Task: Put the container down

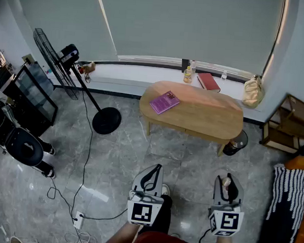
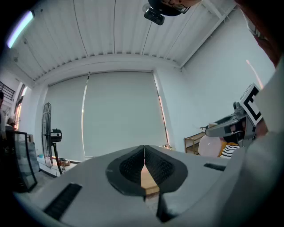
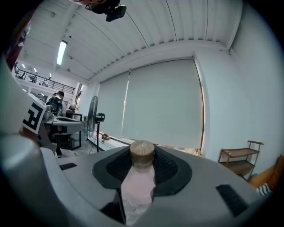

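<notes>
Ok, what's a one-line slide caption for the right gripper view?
Right gripper shut on a brown-capped container, pointed at the window blind.

container (image 3: 137, 190): small bottle with a pale pink translucent body, crinkled-looking lower down. Round tan cap (image 3: 142, 154) is on and looks like wood or cork. It's clamped between the black ribbed pads (image 3: 116, 169) of the right tool (image 3: 142, 166), cap at the pad tips, body running back towards the camera. Held in the air above the floor, well short of the wooden surface (image 1: 205, 114).
</notes>
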Motion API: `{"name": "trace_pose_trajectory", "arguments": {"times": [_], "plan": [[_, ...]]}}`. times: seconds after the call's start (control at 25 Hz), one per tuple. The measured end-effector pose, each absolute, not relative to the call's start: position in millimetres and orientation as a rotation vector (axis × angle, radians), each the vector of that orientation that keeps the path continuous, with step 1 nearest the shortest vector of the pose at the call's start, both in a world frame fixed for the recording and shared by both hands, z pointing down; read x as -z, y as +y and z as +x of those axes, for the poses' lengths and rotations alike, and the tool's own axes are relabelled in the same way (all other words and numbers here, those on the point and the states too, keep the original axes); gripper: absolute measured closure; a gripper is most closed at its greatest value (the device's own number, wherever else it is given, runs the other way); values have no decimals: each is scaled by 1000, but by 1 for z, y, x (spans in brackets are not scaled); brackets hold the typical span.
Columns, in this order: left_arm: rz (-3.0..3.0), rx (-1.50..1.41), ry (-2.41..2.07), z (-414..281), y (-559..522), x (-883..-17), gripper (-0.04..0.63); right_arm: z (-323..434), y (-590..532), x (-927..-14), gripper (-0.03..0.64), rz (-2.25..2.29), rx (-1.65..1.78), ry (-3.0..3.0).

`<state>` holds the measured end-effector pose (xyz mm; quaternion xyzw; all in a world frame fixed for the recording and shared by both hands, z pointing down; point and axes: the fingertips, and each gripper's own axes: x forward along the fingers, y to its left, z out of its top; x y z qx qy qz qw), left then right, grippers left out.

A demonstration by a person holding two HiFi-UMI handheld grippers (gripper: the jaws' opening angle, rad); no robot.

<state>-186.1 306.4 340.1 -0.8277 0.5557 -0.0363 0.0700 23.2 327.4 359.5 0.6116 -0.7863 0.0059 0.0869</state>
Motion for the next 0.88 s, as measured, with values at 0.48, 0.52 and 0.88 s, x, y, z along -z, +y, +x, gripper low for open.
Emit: {"name": "trace_pose_trajectory", "arguments": {"times": [0.48, 0.52, 0.88], "plan": [[-2520, 125, 1634, -137, 502, -304, 586, 94, 542, -328, 482, 1932, -38, -2290], [-2518, 129, 1634, -137, 508, -303, 586, 95, 549, -327, 482, 1937, -45, -2298], [-2464, 149, 1687, -144, 540, -295, 586, 94, 565, -323, 482, 1918, -56, -2364]]}}
